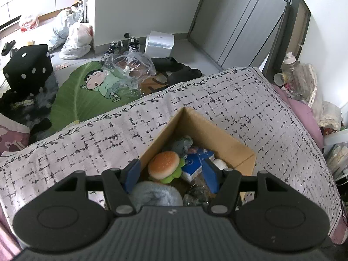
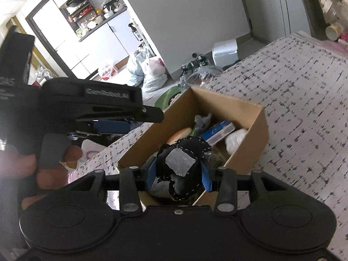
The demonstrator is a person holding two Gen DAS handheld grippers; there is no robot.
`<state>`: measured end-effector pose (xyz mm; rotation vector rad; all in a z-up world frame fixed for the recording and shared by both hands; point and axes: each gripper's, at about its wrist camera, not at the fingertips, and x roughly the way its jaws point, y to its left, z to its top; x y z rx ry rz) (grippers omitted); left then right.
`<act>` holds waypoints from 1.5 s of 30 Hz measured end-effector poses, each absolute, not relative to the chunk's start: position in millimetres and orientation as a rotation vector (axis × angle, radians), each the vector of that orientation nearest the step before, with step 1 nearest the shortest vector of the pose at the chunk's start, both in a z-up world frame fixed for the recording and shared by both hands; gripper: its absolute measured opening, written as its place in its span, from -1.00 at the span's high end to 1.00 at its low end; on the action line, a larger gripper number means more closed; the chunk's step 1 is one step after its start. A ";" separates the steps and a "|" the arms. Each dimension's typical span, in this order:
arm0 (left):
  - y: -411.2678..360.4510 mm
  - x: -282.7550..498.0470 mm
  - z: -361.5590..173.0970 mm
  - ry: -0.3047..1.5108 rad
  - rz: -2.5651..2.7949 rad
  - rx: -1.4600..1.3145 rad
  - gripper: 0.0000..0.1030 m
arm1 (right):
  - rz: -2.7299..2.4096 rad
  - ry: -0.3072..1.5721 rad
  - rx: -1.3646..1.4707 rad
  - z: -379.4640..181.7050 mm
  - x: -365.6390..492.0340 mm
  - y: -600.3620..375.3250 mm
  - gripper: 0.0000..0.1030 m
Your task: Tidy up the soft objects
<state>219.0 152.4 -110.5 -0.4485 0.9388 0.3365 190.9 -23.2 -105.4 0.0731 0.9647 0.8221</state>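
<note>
Several soft things already lay inside the cardboard box (image 1: 219,139), which stood on the patterned bedspread (image 1: 250,100): a burger-shaped toy (image 1: 164,166), a grey plush (image 1: 181,144) at the far corner, a blue packet (image 1: 193,166), a white soft lump (image 2: 236,138) and a pale blue-grey cloth (image 1: 155,193) at the near side. So a good part of the sorting looked done.

One piece was not yet in. The right gripper (image 2: 178,174) held a black stitched toy with a grey patch (image 2: 180,163) just above the near end of the box; its blue pads pressed on both sides of the toy, with the jaws only partly apart. This toy had yet to be let go into the box.

The left gripper (image 1: 171,175) hung over the box with its jaws about half apart and nothing gripped between them; the burger toy and the cloth lay below it, loose.

No other loose soft things showed on the bedspread in these views, so I judged that little was left.
</note>
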 end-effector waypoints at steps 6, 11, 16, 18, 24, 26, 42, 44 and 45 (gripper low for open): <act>153.6 203.4 -109.3 0.959 0.342 -0.458 -0.19 | 0.852 1.013 0.122 -113.4 187.4 -21.0 -0.16; 150.6 191.6 -104.6 0.977 0.331 -0.447 -0.29 | 0.826 1.016 0.147 -108.5 186.3 -31.7 -0.18; 148.2 181.6 -98.0 0.971 0.328 -0.444 -0.37 | 0.792 0.999 0.153 -97.4 180.7 -48.7 -0.18; 146.3 177.0 -96.1 0.972 0.321 -0.442 -0.38 | 0.779 0.996 0.161 -94.0 179.5 -56.6 -0.18; 140.6 165.1 -88.4 0.957 0.290 -0.457 -0.49 | 0.734 0.986 0.192 -87.3 174.8 -78.8 -0.18; 138.1 161.0 -87.0 0.956 0.273 -0.455 -0.52 | 0.707 0.984 0.200 -86.2 171.7 -87.1 -0.18; 106.4 132.0 -65.2 0.973 0.191 -0.399 -0.76 | 0.486 0.878 0.235 -49.2 133.4 -155.5 -0.77; 105.2 126.4 -59.3 0.961 0.189 -0.406 -0.89 | 0.459 0.872 0.246 -44.3 127.5 -161.9 -0.82; 103.1 123.6 -56.2 0.956 0.194 -0.391 -0.89 | 0.441 0.869 0.248 -41.0 123.3 -165.6 -0.83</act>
